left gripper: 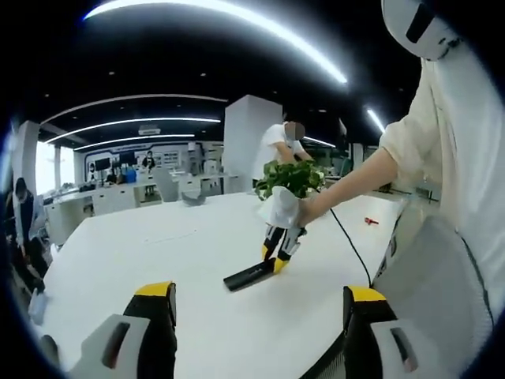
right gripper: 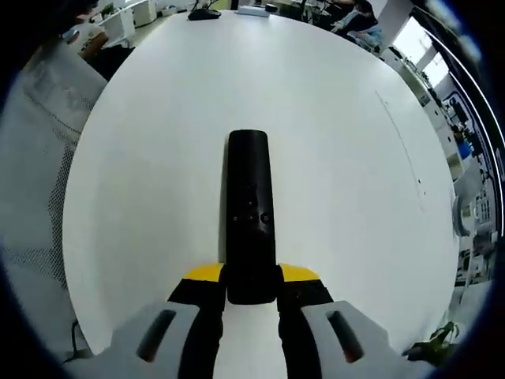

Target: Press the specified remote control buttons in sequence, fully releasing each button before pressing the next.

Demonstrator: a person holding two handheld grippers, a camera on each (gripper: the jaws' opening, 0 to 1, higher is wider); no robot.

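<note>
The right gripper (right gripper: 251,286) grasps the near end of the black remote control (right gripper: 250,212). Both yellow-tipped jaws press against the sides of the remote, which extends straight forward from between them and lies flat on the white table (right gripper: 331,118). Small buttons are visible on the remote's upper face, ahead of the jaw tips; their markings are too small to read.

The left gripper (left gripper: 260,296) is released. Its two jaws stand wide apart with nothing between them, and they sit above the near edge of the table (left gripper: 142,245).

In the left gripper view, the right gripper (left gripper: 278,251) appears ahead of the left jaws, angled down onto the remote control (left gripper: 251,275), which lies between the left jaws' line of sight and slightly beyond them. A person's hand (left gripper: 304,210) holds the right gripper from above. A green plant (left gripper: 292,178) stands behind that hand. A small red object (left gripper: 371,221) lies on the table, well to the right of the remote.
</note>
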